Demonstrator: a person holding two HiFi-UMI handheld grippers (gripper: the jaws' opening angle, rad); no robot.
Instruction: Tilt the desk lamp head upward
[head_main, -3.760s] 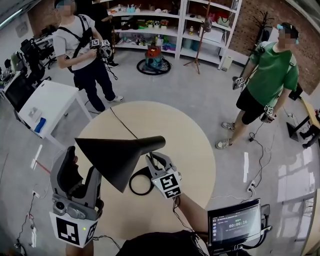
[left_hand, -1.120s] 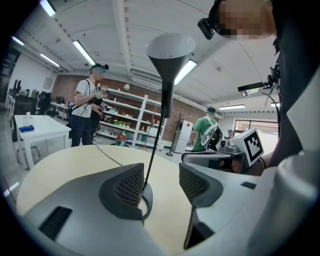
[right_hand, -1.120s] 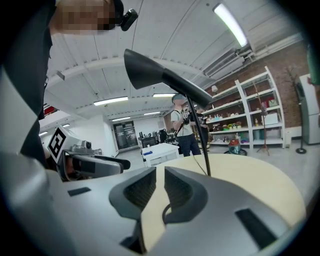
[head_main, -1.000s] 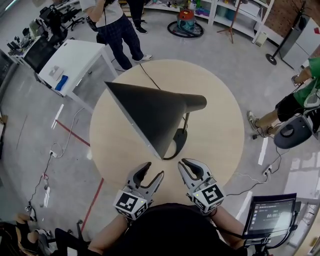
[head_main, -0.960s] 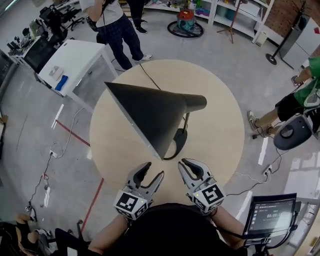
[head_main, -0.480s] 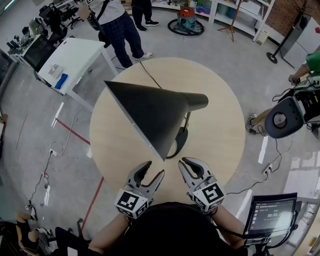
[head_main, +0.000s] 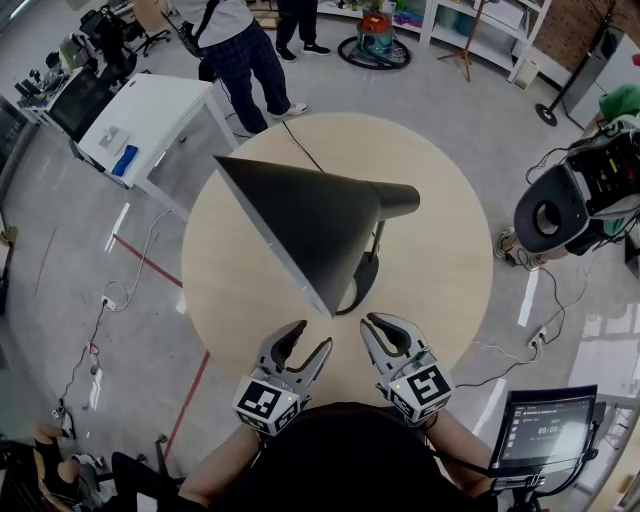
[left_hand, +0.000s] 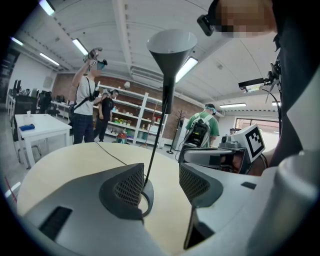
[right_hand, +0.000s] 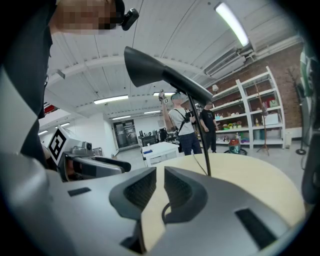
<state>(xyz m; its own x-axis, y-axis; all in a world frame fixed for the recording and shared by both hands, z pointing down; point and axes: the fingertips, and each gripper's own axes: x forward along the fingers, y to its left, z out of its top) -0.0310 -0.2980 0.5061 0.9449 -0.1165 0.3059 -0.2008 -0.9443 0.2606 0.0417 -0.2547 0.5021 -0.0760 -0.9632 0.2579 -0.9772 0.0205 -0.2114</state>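
Observation:
The black desk lamp stands on the round wooden table (head_main: 440, 280). Its cone head (head_main: 300, 225) is tilted, with the wide mouth facing left and toward me. A thin stem (head_main: 375, 245) runs down to a ring base (head_main: 355, 285). In the left gripper view the head (left_hand: 171, 45) rises above the stem (left_hand: 155, 155). In the right gripper view the head (right_hand: 160, 70) shows from the side. My left gripper (head_main: 308, 340) and right gripper (head_main: 388, 322) rest side by side at the near table edge, short of the base. Both are open and empty, the left gripper (left_hand: 160, 182) wider than the right gripper (right_hand: 160, 187).
The lamp's cable (head_main: 300, 155) runs over the far table edge. A white desk (head_main: 150, 115) stands at far left with a person (head_main: 240, 50) beside it. Another person's equipment (head_main: 560, 205) is at the right, and a small screen (head_main: 545, 430) at lower right.
Since the earliest frame both grippers have drawn back from the lamp to the near table edge. Over the last second they have stayed put; people in the background have shifted.

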